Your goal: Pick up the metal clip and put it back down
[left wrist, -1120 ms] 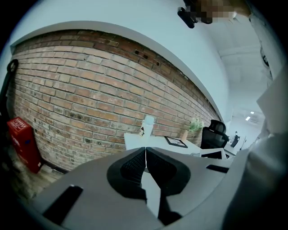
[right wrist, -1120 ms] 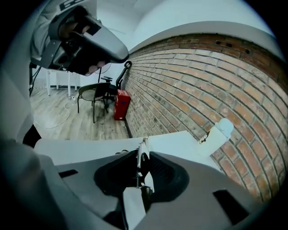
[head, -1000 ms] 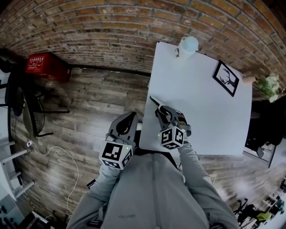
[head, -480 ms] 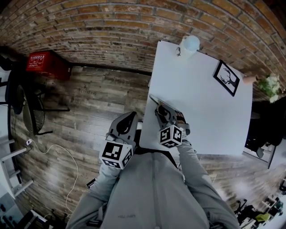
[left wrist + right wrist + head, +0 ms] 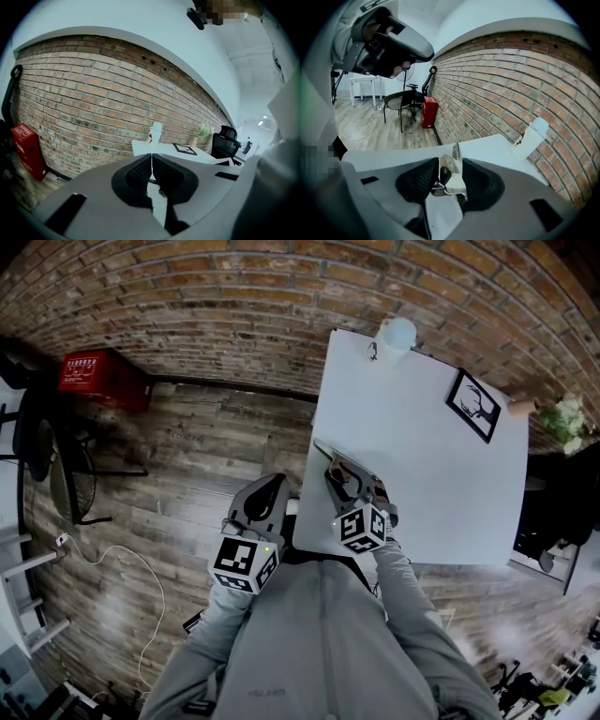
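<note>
R gripper (image 5: pixel 450 161): jaws have just been opening with the metal clip (image 5: pixel 454 181) between them. Pads look to touch it on both sides, so I read it as gripped, lightly. Clip's long axis runs along the gripper's pointing line, tip aimed far-left. All of this is over the table (image 5: pixel 422 427) near-left corner; can't tell if the clip is down on the top. R hand pitched well down. L gripper (image 5: pixel 151 161) clenched, empty, parked left of the table, so R is nearer. Next, imo: finish release, back out straight.
</note>
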`<act>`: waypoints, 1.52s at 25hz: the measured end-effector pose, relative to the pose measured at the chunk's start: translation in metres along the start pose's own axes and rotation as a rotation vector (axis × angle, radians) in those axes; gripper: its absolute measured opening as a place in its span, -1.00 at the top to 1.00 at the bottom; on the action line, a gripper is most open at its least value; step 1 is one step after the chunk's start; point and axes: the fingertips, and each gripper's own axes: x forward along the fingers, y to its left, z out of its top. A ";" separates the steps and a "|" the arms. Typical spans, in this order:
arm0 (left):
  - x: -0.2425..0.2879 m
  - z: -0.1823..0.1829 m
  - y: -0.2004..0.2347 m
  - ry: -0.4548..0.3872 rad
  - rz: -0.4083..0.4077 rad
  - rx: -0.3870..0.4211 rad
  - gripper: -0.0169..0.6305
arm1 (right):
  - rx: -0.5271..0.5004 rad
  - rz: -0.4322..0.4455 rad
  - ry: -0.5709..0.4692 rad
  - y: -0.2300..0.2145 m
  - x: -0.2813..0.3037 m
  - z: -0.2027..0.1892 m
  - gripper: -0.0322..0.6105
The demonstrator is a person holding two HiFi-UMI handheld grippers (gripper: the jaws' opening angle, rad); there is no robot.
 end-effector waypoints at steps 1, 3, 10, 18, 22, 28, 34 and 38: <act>0.000 0.001 0.000 -0.002 -0.001 0.002 0.86 | 0.010 0.000 -0.008 -0.001 -0.002 0.002 0.44; -0.001 0.003 -0.002 -0.008 -0.002 0.008 0.86 | 0.034 0.004 -0.023 -0.002 -0.007 0.005 0.42; -0.001 0.016 -0.012 -0.038 -0.020 0.033 0.86 | 0.166 -0.007 -0.100 -0.016 -0.036 0.019 0.38; 0.006 0.035 -0.031 -0.074 -0.057 0.073 0.86 | 0.402 -0.063 -0.239 -0.058 -0.084 0.038 0.39; 0.009 0.045 -0.043 -0.091 -0.076 0.094 0.86 | 0.499 -0.106 -0.323 -0.083 -0.116 0.045 0.39; 0.013 0.051 -0.057 -0.095 -0.104 0.124 0.86 | 0.580 -0.174 -0.439 -0.110 -0.157 0.047 0.45; 0.018 0.056 -0.069 -0.097 -0.128 0.146 0.86 | 0.617 -0.219 -0.515 -0.123 -0.193 0.046 0.56; 0.023 0.060 -0.077 -0.101 -0.145 0.158 0.86 | 0.624 -0.215 -0.556 -0.126 -0.212 0.046 0.66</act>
